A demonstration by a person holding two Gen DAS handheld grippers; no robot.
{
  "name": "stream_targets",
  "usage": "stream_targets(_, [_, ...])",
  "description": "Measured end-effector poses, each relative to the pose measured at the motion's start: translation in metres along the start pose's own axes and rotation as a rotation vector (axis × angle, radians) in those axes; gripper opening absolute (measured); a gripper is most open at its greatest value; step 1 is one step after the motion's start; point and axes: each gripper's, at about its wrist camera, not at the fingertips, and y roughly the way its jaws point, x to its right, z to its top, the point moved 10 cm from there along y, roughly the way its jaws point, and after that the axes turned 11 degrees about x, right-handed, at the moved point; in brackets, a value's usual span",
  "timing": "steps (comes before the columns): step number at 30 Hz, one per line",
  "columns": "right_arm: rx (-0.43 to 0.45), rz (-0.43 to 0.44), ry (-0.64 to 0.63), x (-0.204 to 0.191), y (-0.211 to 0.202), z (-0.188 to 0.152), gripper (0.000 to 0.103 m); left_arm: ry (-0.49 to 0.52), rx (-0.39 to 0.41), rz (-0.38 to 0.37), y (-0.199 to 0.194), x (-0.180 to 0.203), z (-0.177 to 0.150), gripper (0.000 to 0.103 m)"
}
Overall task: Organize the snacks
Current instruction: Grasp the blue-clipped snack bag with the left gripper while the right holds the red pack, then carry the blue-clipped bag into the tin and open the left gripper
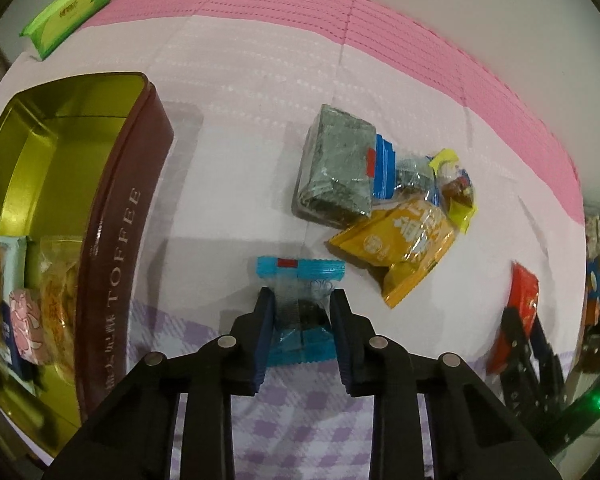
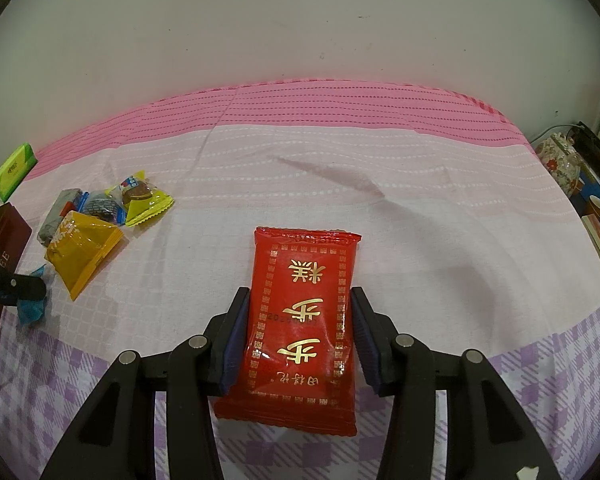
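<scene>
The blue-wrapped candy is lying on the cloth just right of the toffee tin, and the left gripper is pinching it, its pads pressing on the wrapper's two sides. Over to the right, the right gripper is holding the red packet across its width, the packet's near end resting on the checked part of the cloth.

As for progress, I'd judge the job is somewhere in the middle. The tin, standing open at the left, is already holding several wrapped snacks at its near end, while its far end is showing bare gold bottom. Still waiting on the cloth are a small heap beyond the blue candy: a grey-wrapped block, an orange pouch, a yellow-edged sweet and a dark blue-edged one tucked between them (it is half buried). A green packet is lying far off at the left, well apart from everything.

Hard to make out: the tin's near corner is running off the left view, so I cannot count what is inside. The clutter at the right edge is blurred and cropped. Nobody's hands are showing.
</scene>
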Motion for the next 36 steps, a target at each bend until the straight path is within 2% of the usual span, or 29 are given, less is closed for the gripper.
stream_targets(9, [0.0,-0.001,0.0,0.0,0.0,0.0,0.046,0.078,0.043,-0.01,-0.029,-0.01,-0.009,0.028])
stream_targets(18, [0.0,-0.002,0.001,0.0,0.001,0.0,0.046,0.167,0.149,-0.015,-0.077,-0.024,0.003,0.028])
stream_targets(22, [0.001,-0.003,0.001,0.001,0.0,0.0,0.046,0.185,0.202,0.025,-0.093,-0.048,0.016,0.028])
stream_targets(28, [0.001,-0.004,0.0,0.001,0.001,0.0,0.046,0.168,0.235,0.102,-0.092,-0.083,0.031,0.028])
stream_targets(36, [0.001,-0.004,0.0,0.001,0.001,0.0,0.046,0.17,0.193,0.154,-0.087,-0.126,0.008,0.028])
